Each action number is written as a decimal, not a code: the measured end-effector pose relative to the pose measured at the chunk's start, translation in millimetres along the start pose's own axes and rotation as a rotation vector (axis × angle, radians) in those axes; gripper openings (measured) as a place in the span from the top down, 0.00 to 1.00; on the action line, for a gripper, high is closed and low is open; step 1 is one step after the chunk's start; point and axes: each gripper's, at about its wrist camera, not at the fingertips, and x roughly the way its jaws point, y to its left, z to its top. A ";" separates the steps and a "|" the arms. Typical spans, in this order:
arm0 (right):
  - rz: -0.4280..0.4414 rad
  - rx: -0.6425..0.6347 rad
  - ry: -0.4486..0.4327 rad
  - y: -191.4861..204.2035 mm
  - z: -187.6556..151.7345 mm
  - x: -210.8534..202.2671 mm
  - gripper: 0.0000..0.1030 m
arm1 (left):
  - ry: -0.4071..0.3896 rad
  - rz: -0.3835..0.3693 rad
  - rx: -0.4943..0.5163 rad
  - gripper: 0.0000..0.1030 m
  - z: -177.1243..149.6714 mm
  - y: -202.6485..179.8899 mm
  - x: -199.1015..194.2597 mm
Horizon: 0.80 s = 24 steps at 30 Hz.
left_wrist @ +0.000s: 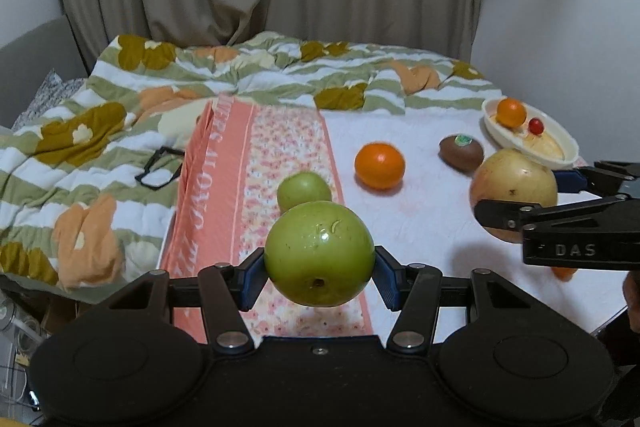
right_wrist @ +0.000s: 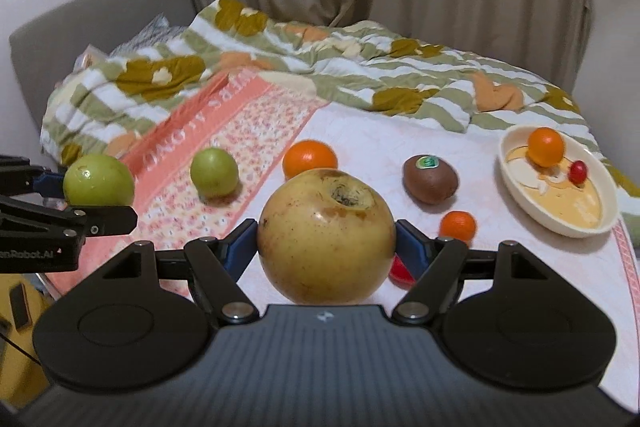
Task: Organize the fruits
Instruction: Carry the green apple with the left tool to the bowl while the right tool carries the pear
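Observation:
My left gripper [left_wrist: 319, 273] is shut on a green apple [left_wrist: 319, 253] and holds it above the cloth; it also shows in the right wrist view [right_wrist: 98, 180]. My right gripper [right_wrist: 326, 247] is shut on a large yellow apple [right_wrist: 326, 241], seen at the right of the left wrist view [left_wrist: 514, 189]. On the cloth lie a second green apple [right_wrist: 214, 172], an orange [right_wrist: 310, 157], a kiwi [right_wrist: 430, 179] and a small orange [right_wrist: 458, 225]. A cream bowl [right_wrist: 576, 223] at the right holds an orange [right_wrist: 545, 147] and a cherry tomato [right_wrist: 578, 172].
A white and pink cloth [left_wrist: 420, 211] covers the surface. A flowered quilt [left_wrist: 100, 131] lies rumpled behind and to the left, with black glasses [left_wrist: 160, 167] on it. Curtains hang at the back. A red thing [right_wrist: 400, 271] lies partly hidden under my right gripper.

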 end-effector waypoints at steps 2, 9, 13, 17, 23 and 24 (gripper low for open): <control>-0.018 0.023 -0.009 -4.9 4.3 -12.0 0.14 | -0.017 -0.014 0.004 0.42 5.5 -0.9 -5.0; -0.104 0.082 -0.051 -36.5 14.6 -51.5 0.14 | -0.087 -0.065 0.044 0.42 29.8 -16.9 -15.2; -0.139 0.102 -0.068 -65.9 18.3 -69.2 0.14 | -0.114 -0.074 0.055 0.42 41.5 -33.8 -17.9; -0.158 0.103 -0.076 -99.7 22.1 -78.1 0.14 | -0.145 -0.077 0.055 0.42 53.3 -58.6 -20.5; -0.131 0.086 -0.098 -156.9 29.5 -85.6 0.14 | -0.198 -0.055 0.051 0.42 78.9 -106.4 -17.8; -0.126 0.082 -0.101 -166.8 30.6 -85.5 0.14 | -0.202 -0.046 0.050 0.42 83.3 -115.7 -15.0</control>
